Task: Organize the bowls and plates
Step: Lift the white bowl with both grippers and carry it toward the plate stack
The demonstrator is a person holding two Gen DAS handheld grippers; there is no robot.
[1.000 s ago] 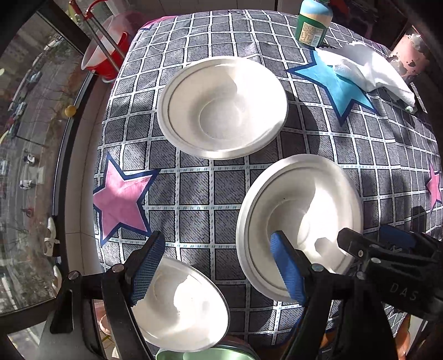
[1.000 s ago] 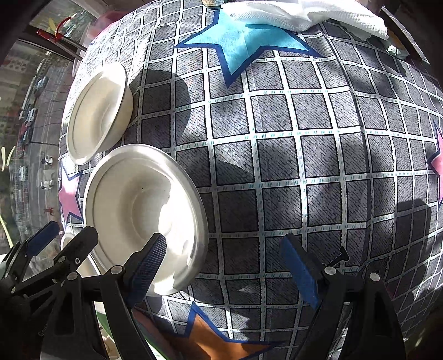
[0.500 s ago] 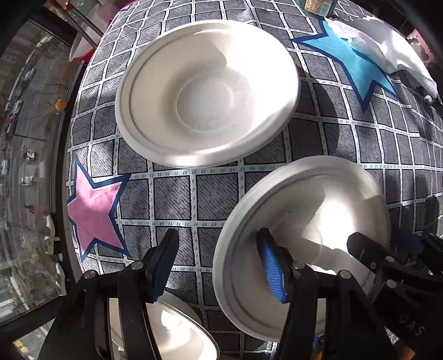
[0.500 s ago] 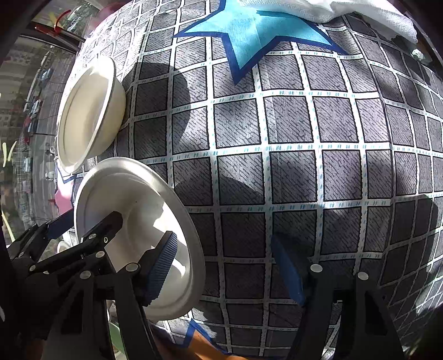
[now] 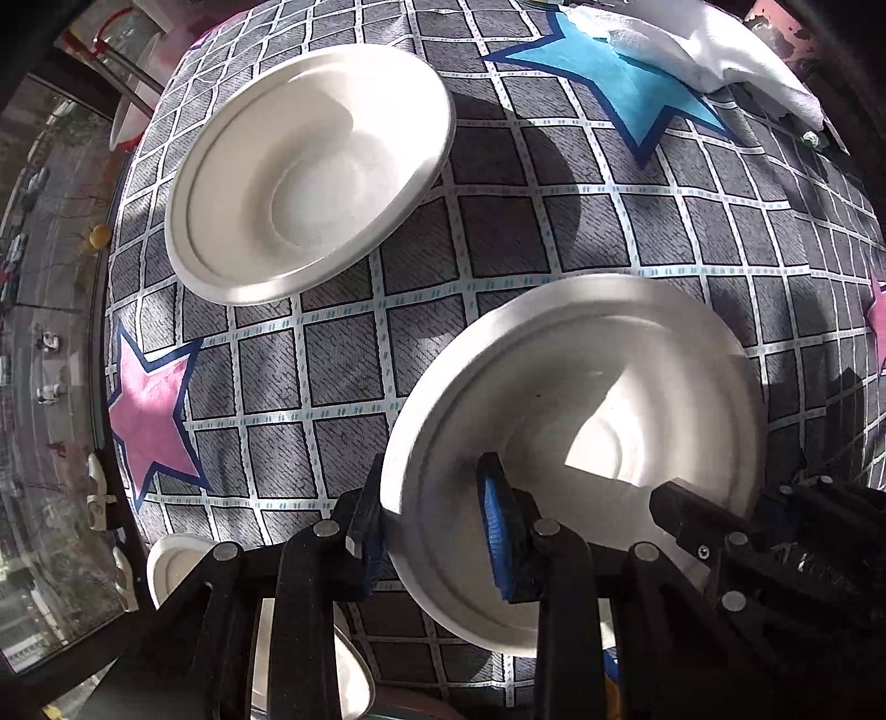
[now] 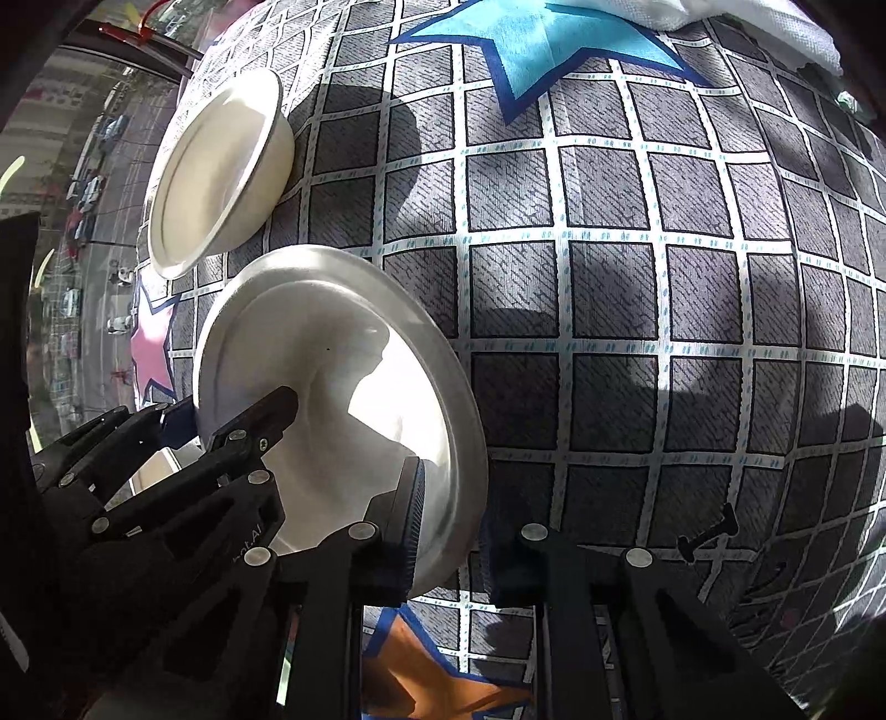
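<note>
Left gripper (image 5: pixel 434 523): blue ribbed pads closed on the near-left rim of the nearest bowl (image 5: pixel 581 437), one finger outside the wall, one inside. Right gripper (image 6: pixel 448 526): jaws likewise narrowed onto the same bowl's right rim, one pad inside and one outside. The bowl is white, matte, moulded-fibre in look, round with a broad flat lip and stepped base; it sits tilted over the tablecloth (image 5: pixel 343 376), a grey woven-look check with pale grid lines and printed stars. Below the left gripper, a smaller white bowl (image 5: pixel 171 559) at the table edge. Farther off, a second wide bowl (image 5: pixel 310 166) rests upright on the cloth. Beyond it, a crumpled white cloth (image 5: pixel 703 50).
</note>
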